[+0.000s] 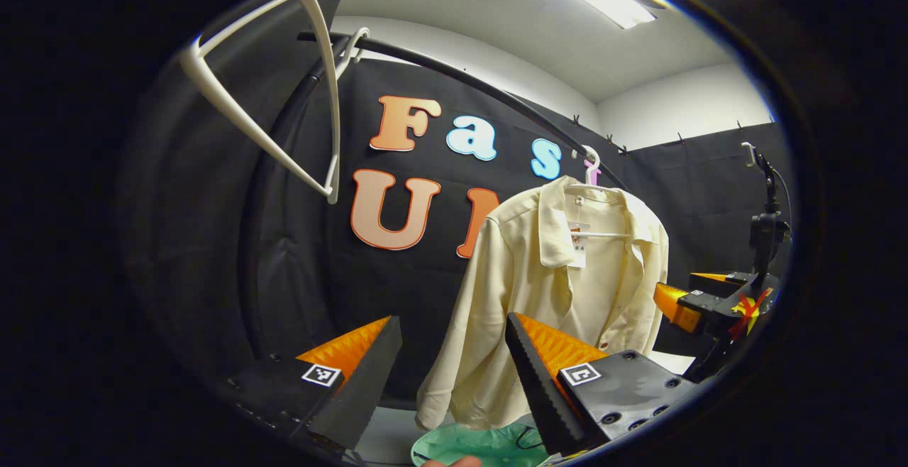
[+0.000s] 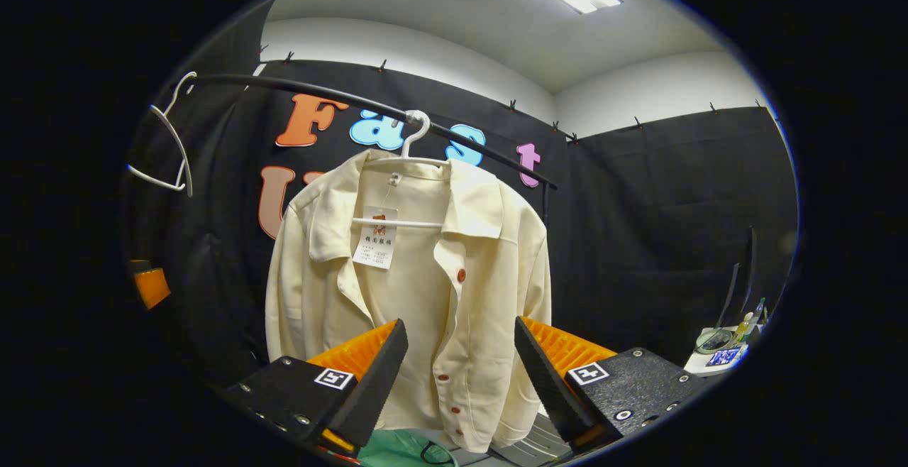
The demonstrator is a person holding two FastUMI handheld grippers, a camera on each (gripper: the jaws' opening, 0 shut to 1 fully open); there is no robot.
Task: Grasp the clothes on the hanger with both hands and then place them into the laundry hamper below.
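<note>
The left gripper view takes the shirt [image 1: 560, 297] from its side, with the right gripper [image 1: 699, 304] farther off beyond the shirt's far edge; whether that one touches the cloth cannot be told from there. The right gripper view faces the shirt's open front, where a paper tag [image 2: 376, 238] and a row of buttons show. One shirt hangs on one white hanger [image 2: 411, 162] hooked over the dark rail [image 2: 340, 101]. A second hanger [image 1: 284, 91], bare, hangs farther along the same rail (two hangers, then, and one garment). The left gripper [image 1: 450, 375] stands wide with nothing between its fingers, the shirt well ahead of it. In its own view the right gripper [image 2: 461, 375] is likewise wide, the shirt's lower front seen through the gap but not pinched. Below the shirt's hem sits a green hamper [image 1: 482, 446]; its inside is too cut off to tell what it holds.
</note>
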